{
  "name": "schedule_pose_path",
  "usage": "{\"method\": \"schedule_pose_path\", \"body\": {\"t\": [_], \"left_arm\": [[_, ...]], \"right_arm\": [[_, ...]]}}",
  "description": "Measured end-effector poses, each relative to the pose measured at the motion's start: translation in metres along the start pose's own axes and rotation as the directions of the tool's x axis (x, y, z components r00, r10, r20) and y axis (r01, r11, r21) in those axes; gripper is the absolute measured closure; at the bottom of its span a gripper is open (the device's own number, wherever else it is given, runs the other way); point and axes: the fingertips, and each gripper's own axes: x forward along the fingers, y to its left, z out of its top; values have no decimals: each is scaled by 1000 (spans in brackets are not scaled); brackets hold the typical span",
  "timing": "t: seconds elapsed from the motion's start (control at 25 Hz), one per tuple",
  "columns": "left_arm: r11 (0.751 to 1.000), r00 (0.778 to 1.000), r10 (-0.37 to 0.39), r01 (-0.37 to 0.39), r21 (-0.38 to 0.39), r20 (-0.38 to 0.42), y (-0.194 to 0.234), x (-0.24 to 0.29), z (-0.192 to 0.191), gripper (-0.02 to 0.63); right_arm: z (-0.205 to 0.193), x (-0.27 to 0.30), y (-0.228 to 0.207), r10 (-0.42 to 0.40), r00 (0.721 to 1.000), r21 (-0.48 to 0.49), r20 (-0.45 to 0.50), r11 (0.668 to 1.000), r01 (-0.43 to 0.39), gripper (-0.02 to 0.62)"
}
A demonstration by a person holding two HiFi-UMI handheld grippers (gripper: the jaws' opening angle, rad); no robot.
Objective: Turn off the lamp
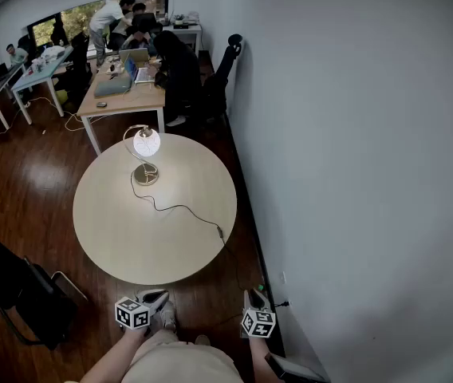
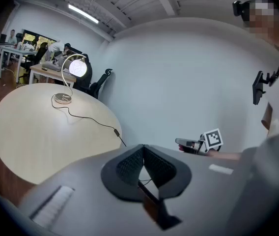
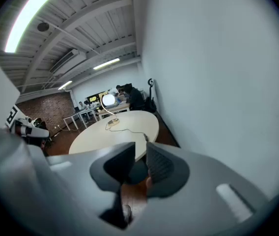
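The lamp (image 1: 146, 143) stands lit on the far side of the round table (image 1: 115, 238), its white globe glowing on a curved stem above a round base (image 1: 146, 174). A black cord (image 1: 180, 208) runs from the base to an inline switch (image 1: 220, 231) near the table's right edge. Both grippers hang low at the near edge, well short of the lamp. My left gripper (image 1: 156, 297) (image 2: 142, 147) is shut with nothing in it. My right gripper (image 1: 252, 298) (image 3: 140, 147) stands open, nothing between its fingers. The lamp (image 2: 76, 68) (image 3: 108, 100) also shows lit in both gripper views.
A grey wall (image 1: 354, 174) runs close along the table's right side. A black chair (image 1: 19, 290) stands on the wooden floor at the lower left. Beyond the table are desks (image 1: 123, 94) with laptops, several people and an office chair (image 1: 228, 54).
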Motion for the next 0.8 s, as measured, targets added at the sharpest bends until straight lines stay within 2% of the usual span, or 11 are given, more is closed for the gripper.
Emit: {"method": "schedule_pose_path", "body": {"t": [0.48,0.8], "left_arm": [[995,995,-90,91,32,-32,78,6,62,603],[985,987,-155,158,69,-47,117,16,96,603]], "right_arm": [[38,51,51,-85,996,5,0,996,85,523],[45,76,76,-145,989,14,-9,989,145,523]]}}
